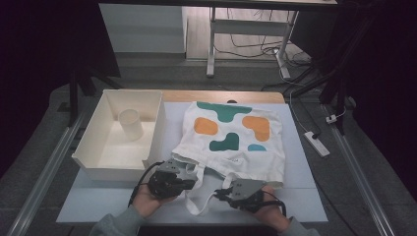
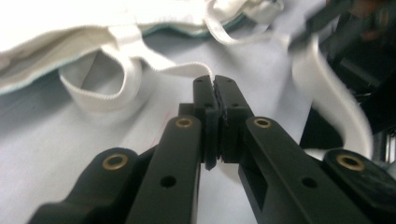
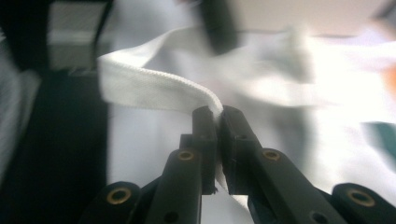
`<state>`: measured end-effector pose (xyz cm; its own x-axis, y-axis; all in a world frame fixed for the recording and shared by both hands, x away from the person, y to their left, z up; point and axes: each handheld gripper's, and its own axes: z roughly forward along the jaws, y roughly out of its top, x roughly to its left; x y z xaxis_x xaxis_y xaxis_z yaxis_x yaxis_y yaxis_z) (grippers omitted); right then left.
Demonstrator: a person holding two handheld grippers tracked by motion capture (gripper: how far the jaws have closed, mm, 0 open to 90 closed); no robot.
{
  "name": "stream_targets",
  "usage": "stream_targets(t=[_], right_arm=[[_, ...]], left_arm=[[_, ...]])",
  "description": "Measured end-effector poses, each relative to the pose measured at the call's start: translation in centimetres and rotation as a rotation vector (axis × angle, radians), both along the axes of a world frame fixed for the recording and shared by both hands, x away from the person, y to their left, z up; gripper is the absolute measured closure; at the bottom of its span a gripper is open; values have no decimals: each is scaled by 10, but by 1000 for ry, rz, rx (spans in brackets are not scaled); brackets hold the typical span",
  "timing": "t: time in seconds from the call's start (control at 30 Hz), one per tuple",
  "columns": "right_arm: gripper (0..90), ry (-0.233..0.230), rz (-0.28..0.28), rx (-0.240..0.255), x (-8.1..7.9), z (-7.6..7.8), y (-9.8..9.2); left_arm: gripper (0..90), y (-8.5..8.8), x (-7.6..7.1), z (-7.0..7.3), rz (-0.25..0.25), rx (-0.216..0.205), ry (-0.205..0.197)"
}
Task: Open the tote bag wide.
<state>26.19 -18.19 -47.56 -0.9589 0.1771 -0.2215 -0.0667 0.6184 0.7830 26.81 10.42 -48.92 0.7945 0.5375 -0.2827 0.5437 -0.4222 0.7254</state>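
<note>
A white tote bag [image 1: 246, 150] printed with teal and orange blobs lies flat on the table, its opening toward me. My left gripper [image 1: 193, 181] is at the bag's near left corner, jaws shut on one white strap [image 2: 184, 70], which loops back to the bag's mouth [image 2: 70, 28]. To its right, near the front edge, my right gripper [image 1: 220, 193] pinches the other strap [image 3: 149, 88], which rises leftward from its shut jaws. The bag [image 3: 336, 70] is a blur beyond it. Each gripper sits in one of the person's hands.
A white bin [image 1: 88, 142] with a pale cup [image 1: 130, 123] standing in it sits at the left of the white table mat [image 1: 118, 201]. A power strip [image 1: 317, 142] lies on the floor at the right. A desk frame stands beyond the table.
</note>
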Motion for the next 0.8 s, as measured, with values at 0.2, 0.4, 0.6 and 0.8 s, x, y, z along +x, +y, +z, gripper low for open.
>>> stream_targets(t=[0.2, 0.4, 0.6, 0.8], right_arm=[[852, -34, -175, 92, 21, 20, -28], [852, -52, -297, 118, 45, 27, -41], [852, -91, -371, 133, 65, 39, -44], [852, -98, -470, 148, 102, 44, -49]], left_arm=[[860, -12, 6, 9, 32, 0, -77], [873, -24, 22, 15, 46, -25, -97], [876, -35, 37, 20, 55, -34, -111], [868, -44, 69, 24, 107, -48, -120]])
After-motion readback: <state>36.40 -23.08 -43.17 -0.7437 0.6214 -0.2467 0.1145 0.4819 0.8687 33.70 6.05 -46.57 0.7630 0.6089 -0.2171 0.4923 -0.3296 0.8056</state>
